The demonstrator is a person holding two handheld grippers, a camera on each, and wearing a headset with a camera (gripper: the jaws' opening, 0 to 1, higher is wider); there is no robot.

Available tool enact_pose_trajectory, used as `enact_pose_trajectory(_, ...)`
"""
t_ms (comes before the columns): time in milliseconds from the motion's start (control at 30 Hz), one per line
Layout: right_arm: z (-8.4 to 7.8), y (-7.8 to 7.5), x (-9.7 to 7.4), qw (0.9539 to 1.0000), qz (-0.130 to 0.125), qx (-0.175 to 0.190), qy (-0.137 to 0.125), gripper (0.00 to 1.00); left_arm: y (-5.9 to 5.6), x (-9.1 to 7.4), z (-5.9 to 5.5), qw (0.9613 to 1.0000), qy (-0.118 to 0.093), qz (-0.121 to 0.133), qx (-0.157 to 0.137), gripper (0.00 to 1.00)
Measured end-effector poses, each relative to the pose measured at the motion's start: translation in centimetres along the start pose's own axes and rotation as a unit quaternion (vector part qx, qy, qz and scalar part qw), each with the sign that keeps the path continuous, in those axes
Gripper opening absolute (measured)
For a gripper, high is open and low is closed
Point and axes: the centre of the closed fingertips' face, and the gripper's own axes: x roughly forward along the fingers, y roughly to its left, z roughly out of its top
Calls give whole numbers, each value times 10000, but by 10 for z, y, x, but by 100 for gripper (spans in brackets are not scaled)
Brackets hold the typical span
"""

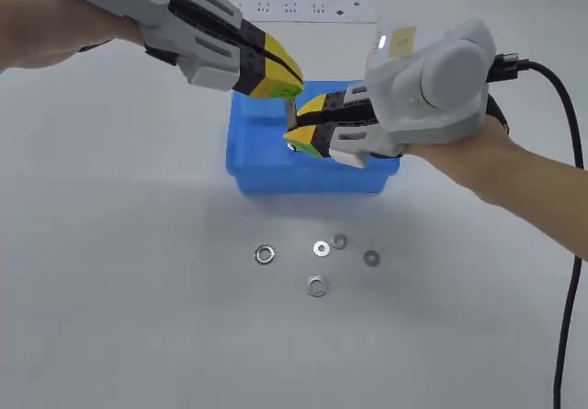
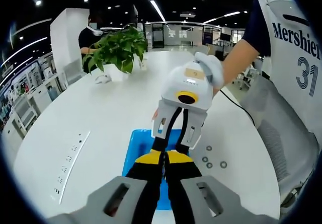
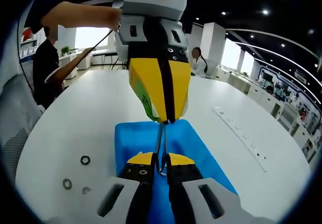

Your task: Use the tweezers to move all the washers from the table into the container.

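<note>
holding the tweezers: left gripper [image 1: 287, 83], jaws pressed together on the upper end of the tweezers [image 3: 162, 143], which hang down over the container
right gripper [image 1: 296, 135]: above the container's middle, just under the left gripper, with jaws drawn in narrow on the tweezers' lower legs, pinching them as far as its own view shows
container [image 1: 276, 177]: blue, open-topped, standing on the white table [image 1: 110, 299]
tweezer tips: seen against the container's blue inside; whether a washer sits in them is too small to tell
washers [image 1: 265, 255]: five on the table in front of the container, on the person's side, apart from its wall, in a loose cluster with two of them nearly touching
power strip [image 1: 303, 9]: white, on the table beyond the container
cable [image 1: 571, 198]: black, trailing from the right gripper's rear, away from the container
plant [image 2: 118, 50]: leafy, in a white pot, far beyond the container in the left gripper view
</note>
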Motion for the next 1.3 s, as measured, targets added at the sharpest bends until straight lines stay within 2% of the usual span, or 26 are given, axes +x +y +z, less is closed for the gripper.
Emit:
enact_pose_trajectory(100, -3, 1, 0, 10000, 21, 5, 31, 10, -2, 4, -2, 10000, -54, -19, -37, 5)
enact_pose_trajectory(133, -3, 1, 0, 10000, 20, 6, 5, 10, -3, 4, 0, 9998, -144, -40, -103, 5)
enact_pose_trajectory(667, -4, 0, -1, 9999, 60, 129, 11, 10, -3, 7, 5, 9991, -344, -69, -243, 5)
enact_pose_trajectory(1100, -4, 0, 0, 9999, 78, 130, 33, 10, -4, 8, 2, 9992, -327, -103, -221, 6)
enact_pose_trajectory(1300, -3, 0, 1, 9999, 63, 110, 64, 10, -3, 8, 2, 9998, -214, -48, -34, 5)
